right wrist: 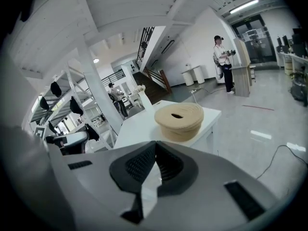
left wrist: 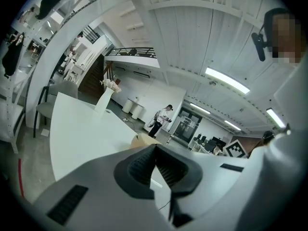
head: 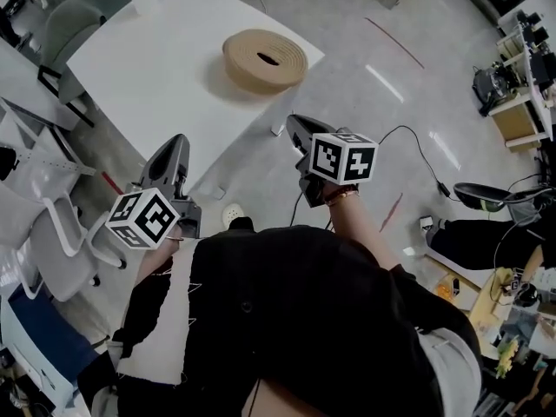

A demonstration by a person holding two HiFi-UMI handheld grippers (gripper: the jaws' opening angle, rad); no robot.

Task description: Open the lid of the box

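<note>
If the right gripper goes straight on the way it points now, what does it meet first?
Probably the round tan box on the white table; nothing shows in between, but depth is unclear.

White table [head: 156, 68] on glossy grey floor [head: 408, 76]

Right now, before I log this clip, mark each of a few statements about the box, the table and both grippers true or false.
1. The round tan box sits on the white table. True.
2. The right gripper is shut on the lid. False: it is shut on nothing and is held well short of the box.
3. The left gripper has its jaws together with nothing between them. True.
4. The lid lies on the table beside the box. False: it is on top of the box.
5. The lid has a dark slot in its middle. True.
</note>
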